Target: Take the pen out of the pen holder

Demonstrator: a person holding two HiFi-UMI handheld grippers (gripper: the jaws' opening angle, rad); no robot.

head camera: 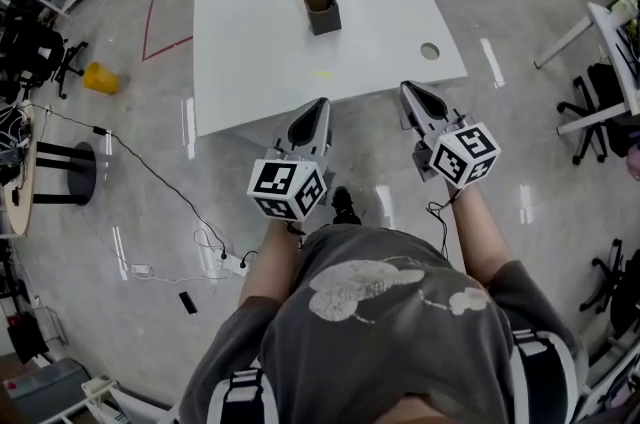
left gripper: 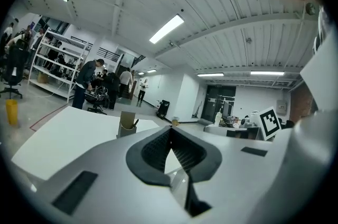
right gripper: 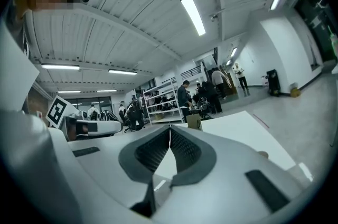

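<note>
Cardboard boxy pen holder (head camera: pixel 320 7) holds a dark pen (head camera: pixel 332 0); left hand-held gripper (head camera: pixel 320 103), right hand-held gripper (head camera: pixel 406 89) clenched empty.

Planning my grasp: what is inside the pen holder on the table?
One dark pen pokes above the rim of the pen holder; the walls hide its lower part and anything shorter inside.

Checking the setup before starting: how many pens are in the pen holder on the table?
1: a dark pen pokes out of the pen holder, at its right side in the head view, on the white table. Others could be hidden inside.
</note>
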